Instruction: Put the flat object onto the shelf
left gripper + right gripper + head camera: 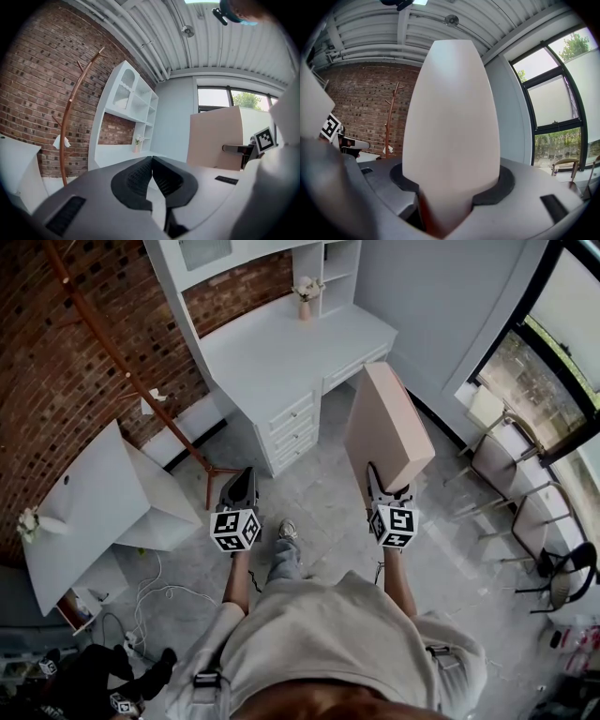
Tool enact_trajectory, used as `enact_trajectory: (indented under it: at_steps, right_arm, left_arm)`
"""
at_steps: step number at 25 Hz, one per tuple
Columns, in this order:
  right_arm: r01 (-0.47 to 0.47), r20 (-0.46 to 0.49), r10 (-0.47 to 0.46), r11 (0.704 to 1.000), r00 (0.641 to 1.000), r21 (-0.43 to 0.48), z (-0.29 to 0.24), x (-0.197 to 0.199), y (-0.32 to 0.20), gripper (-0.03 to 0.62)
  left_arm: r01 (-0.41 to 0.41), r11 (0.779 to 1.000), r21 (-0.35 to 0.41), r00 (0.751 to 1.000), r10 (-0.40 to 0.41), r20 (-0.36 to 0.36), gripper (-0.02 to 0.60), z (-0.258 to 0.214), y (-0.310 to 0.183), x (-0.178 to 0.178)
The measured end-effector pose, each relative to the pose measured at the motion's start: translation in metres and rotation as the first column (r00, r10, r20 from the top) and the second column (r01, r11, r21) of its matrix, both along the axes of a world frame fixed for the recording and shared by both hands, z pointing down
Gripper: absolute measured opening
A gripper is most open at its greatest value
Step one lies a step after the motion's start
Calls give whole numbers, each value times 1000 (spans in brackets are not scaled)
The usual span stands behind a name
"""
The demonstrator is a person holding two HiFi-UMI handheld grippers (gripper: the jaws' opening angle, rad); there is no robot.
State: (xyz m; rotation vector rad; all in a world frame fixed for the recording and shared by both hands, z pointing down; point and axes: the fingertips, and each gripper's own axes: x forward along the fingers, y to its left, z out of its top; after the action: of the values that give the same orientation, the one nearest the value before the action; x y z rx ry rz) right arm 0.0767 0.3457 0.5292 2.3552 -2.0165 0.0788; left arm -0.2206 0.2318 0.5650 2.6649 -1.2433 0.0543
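A flat pinkish-beige board (pixel 386 427) stands on edge in front of me, and my right gripper (pixel 382 482) is shut on its lower edge. In the right gripper view the board (pixel 450 117) fills the middle, wedged between the pads of that gripper (pixel 450 185). My left gripper (pixel 244 479) hangs to the left of it, shut with nothing inside; its pads meet in the left gripper view (pixel 152 161). From there the board (pixel 215 138) shows at the right. The white desk with shelves (pixel 281 348) stands ahead, its shelf bays (pixel 133 101) against the brick wall.
A vase of flowers (pixel 306 294) stands on the desk top. A wooden coat stand (pixel 141 381) leans at the left, beside a white table (pixel 84 512). Chairs (pixel 525 493) line the window at the right. Cables (pixel 150 601) lie on the floor.
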Motion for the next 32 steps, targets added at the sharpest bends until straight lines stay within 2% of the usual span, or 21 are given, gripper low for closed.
enact_trajectory:
  at_steps: [10, 22, 32]
  right_arm:
    - [-47, -4, 47, 999, 999, 1, -8, 25, -93, 298]
    - [-99, -29, 99, 995, 995, 22, -24, 43, -232, 298]
    - [-136, -32, 137, 990, 990, 31, -28, 44, -300, 298]
  left_arm:
    - [-65, 998, 7, 997, 65, -29, 15, -5, -109, 44]
    - [-101, 995, 15, 993, 101, -53, 15, -18, -264, 58]
    - [-149, 989, 18, 986, 150, -72, 15, -13, -340, 74]
